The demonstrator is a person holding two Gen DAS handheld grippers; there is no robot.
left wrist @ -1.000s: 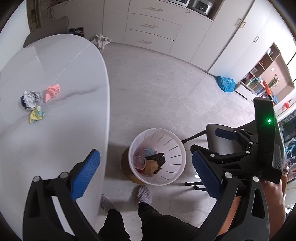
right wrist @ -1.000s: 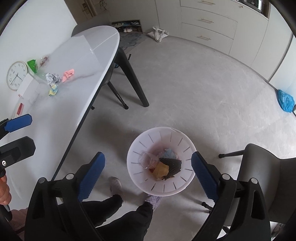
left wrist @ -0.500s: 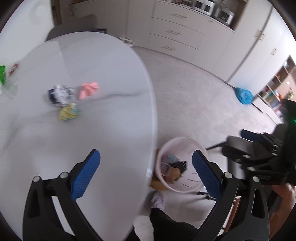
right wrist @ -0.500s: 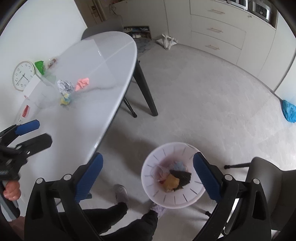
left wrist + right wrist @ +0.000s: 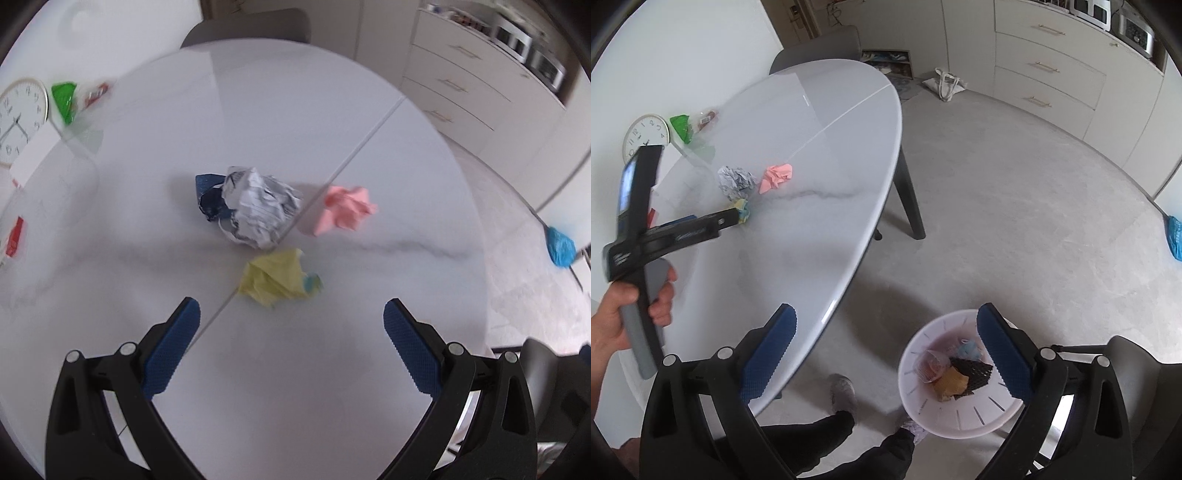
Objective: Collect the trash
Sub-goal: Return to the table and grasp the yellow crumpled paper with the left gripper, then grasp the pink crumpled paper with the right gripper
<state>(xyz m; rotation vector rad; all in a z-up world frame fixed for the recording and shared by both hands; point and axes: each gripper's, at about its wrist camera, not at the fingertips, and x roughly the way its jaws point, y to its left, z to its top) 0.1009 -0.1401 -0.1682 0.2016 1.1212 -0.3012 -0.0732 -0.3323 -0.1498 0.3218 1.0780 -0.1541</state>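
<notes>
The left gripper, jaws spread and empty, hovers over the white oval table; the crumpled yellow paper ball lies just ahead at 12 o'clock, between its fingers' line. The right gripper, also spread, hangs farther away.

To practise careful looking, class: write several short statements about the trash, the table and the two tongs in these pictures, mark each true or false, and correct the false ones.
1. Three crumpled papers lie on the table: a pink paper, a yellow paper and a printed white paper. True.
2. The left tongs are shut on the yellow paper. False: they are open and hold nothing.
3. The white bin stands on the floor and already holds trash. True.
4. The right tongs grip the pink paper. False: they are open and empty, above the floor near the bin.
</notes>
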